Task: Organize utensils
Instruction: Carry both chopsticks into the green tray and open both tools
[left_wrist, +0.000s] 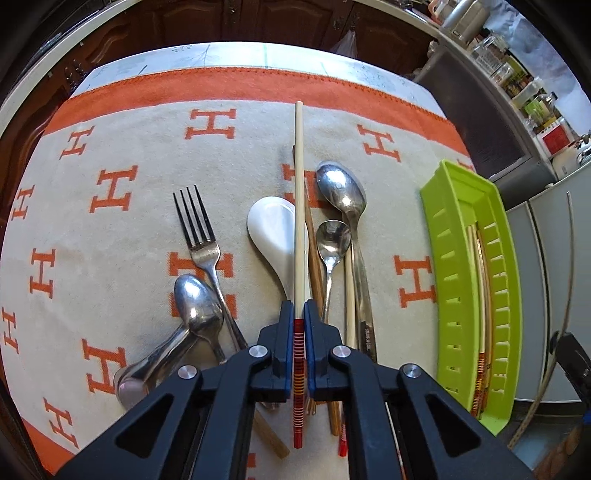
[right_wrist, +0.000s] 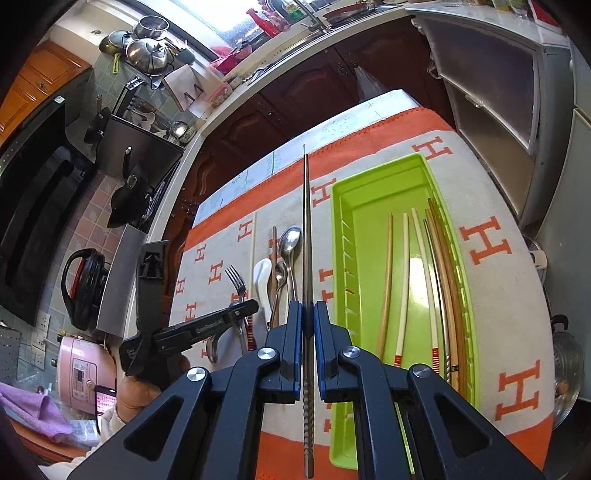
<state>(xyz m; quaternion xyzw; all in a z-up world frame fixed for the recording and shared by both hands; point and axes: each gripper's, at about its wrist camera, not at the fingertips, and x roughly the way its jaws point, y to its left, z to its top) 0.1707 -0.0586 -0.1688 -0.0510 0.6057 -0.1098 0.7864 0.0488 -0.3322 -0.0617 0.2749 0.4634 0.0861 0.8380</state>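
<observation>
My left gripper (left_wrist: 299, 308) is shut on a cream chopstick with a red striped end (left_wrist: 299, 206), held above the utensil pile. Below it lie a white ceramic spoon (left_wrist: 271, 229), a fork (left_wrist: 201, 236), metal spoons (left_wrist: 341, 192) and brown chopsticks (left_wrist: 314, 254). My right gripper (right_wrist: 307, 308) is shut on a metal chopstick (right_wrist: 306, 229), held left of the green tray (right_wrist: 373, 192). The tray holds several chopsticks (right_wrist: 417, 266). The left gripper also shows in the right wrist view (right_wrist: 243, 308).
The utensils lie on a beige cloth with orange H marks (left_wrist: 110, 192) over a table. The green tray (left_wrist: 454, 206) lies at the right of the pile. Kitchen cabinets (right_wrist: 295, 96) and counters surround the table.
</observation>
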